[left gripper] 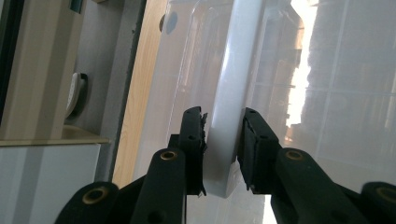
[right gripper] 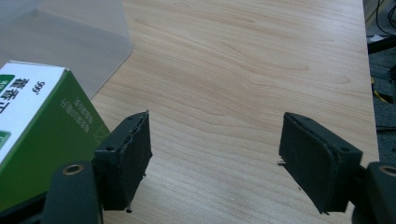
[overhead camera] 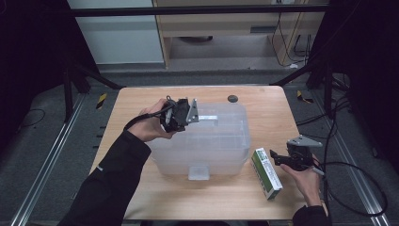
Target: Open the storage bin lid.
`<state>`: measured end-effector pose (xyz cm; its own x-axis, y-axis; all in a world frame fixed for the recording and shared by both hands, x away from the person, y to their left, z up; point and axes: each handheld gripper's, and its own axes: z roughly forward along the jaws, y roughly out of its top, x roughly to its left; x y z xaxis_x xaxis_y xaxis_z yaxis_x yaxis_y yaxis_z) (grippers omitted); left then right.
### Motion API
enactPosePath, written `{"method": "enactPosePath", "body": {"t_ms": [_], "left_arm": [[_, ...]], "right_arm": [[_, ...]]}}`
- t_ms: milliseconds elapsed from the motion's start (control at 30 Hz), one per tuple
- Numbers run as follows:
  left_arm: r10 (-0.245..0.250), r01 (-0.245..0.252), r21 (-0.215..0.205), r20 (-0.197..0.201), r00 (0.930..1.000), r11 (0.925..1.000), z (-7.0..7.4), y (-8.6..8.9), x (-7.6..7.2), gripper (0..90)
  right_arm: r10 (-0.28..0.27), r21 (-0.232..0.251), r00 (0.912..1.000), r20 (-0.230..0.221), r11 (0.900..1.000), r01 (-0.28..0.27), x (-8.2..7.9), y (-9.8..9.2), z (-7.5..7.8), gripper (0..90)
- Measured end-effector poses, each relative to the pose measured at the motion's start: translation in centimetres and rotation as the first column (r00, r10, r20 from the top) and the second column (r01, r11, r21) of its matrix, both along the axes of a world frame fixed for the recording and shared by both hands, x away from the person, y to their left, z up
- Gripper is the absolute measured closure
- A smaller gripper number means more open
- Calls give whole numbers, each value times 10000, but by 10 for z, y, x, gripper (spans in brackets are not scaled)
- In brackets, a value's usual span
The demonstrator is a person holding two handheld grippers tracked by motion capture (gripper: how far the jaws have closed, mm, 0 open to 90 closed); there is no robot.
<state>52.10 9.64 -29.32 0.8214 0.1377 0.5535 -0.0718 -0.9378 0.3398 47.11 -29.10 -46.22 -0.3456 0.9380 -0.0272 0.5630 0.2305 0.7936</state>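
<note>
A translucent plastic storage bin [overhead camera: 207, 141] stands at the centre of the wooden tabletop [overhead camera: 141, 101], with its lid on. A white latch handle [overhead camera: 207, 117] lies on the lid at the bin's far left side. The left gripper [overhead camera: 192, 113] is held level over that edge, and its jaws are pinching the handle: in the left gripper view the white handle [left gripper: 223, 140] runs between the two black pads, and both pads press against it. A second white latch [overhead camera: 198, 172] sits at the middle of the bin's near wall.

The right gripper [overhead camera: 277, 157] rests low at the tabletop's right side. Its jaws are spread wide with bare wood between them. A green-and-white carton [overhead camera: 266, 173] lies flat just beside the right gripper, near the bin's right corner; in the right gripper view the carton [right gripper: 42, 121] stands just outside one jaw.
</note>
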Motion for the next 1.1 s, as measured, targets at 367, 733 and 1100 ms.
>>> {"method": "enactPosePath", "body": {"t_ms": [367, 733, 1100], "left_arm": [[-120, 121, 68, -179, 9998, 9999, 3, 0, 4, 725], [-10, 7, -167, -199, 9998, 9999, 11, 1, 14, 719], [140, -148, -370, -215, 9997, 9992, 19, 2, 26, 710]], "right_arm": [[244, 12, 9993, 290, 9997, -245, -3, 4, 11, 358], [1087, -10, 9898, 921, 9940, -1091, -11, 15, 42, 584], [2116, 34, 9721, 1018, 9770, -2130, -18, 33, 64, 777]]}}
